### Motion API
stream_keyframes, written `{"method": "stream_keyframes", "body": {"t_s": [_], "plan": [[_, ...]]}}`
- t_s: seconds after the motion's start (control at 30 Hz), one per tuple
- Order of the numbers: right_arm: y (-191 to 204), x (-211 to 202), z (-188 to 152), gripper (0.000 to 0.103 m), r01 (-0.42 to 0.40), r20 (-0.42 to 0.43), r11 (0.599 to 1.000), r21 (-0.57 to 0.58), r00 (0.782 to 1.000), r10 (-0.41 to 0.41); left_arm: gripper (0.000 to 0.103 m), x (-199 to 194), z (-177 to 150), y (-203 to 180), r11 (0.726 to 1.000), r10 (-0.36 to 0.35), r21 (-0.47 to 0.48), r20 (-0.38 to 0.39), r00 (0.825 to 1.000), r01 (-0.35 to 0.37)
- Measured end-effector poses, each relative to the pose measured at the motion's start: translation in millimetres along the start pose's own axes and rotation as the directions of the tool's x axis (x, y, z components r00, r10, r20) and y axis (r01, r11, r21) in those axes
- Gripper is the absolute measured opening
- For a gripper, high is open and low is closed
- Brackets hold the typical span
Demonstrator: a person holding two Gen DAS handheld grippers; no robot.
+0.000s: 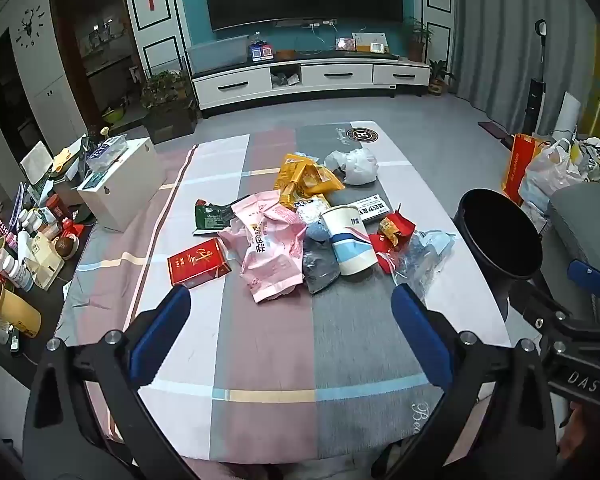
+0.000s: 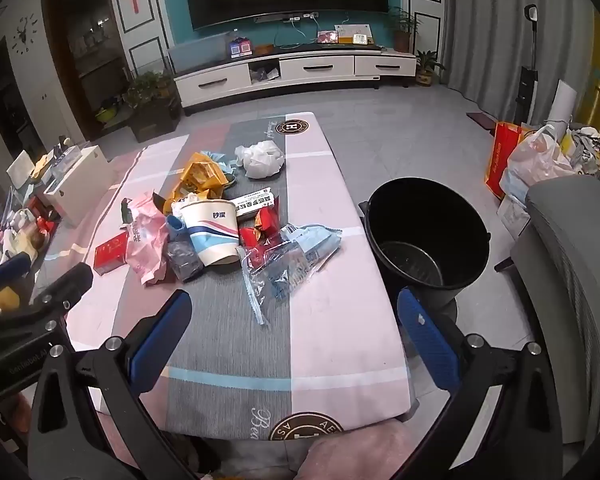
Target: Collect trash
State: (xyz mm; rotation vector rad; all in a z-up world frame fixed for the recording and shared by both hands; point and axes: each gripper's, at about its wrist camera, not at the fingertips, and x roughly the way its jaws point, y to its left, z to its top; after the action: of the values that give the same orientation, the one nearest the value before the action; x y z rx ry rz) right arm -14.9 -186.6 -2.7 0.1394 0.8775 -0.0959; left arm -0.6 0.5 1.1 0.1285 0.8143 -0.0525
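A heap of trash lies mid-table: a pink bag (image 1: 272, 240) (image 2: 148, 236), a paper cup (image 1: 350, 240) (image 2: 214, 232) on its side, a red packet (image 1: 198, 266), yellow wrappers (image 1: 304, 180) (image 2: 202, 176), a white crumpled bag (image 1: 356, 166) (image 2: 262, 158), red wrappers (image 2: 260, 224) and a clear plastic bag (image 2: 288, 264). A black bucket (image 2: 424, 240) (image 1: 500, 236) stands off the table's right edge. My left gripper (image 1: 292, 308) is open and empty, short of the heap. My right gripper (image 2: 294, 312) is open and empty near the clear bag.
The table (image 2: 340, 320) has a striped cloth. A white box (image 1: 120, 184) and bottles and jars (image 1: 24, 248) crowd the left side. A grey chair (image 2: 568, 264) stands right of the bucket. Bags (image 2: 536, 160) sit on the floor beyond.
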Motion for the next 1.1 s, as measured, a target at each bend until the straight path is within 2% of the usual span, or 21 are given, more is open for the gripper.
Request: {"method": "stream_keyframes", "body": {"t_s": [0.23,1.1], "plan": [[-6.6,7.0,2.0,0.101,-0.013,-0.026,1.000,0.019,1.000,0.013,0.100,0.1,3.2,-1.1,1.000,0.001,0.004,-0.003,1.000,-0.001],[-4.2,-3.5,3.6,0.101,-0.005,0.017,1.000,0.016,1.000,0.004,0.100,-3.3,3.8,-2.7,1.000,-0.004,0.007,0.017,1.000,0.003]]}}
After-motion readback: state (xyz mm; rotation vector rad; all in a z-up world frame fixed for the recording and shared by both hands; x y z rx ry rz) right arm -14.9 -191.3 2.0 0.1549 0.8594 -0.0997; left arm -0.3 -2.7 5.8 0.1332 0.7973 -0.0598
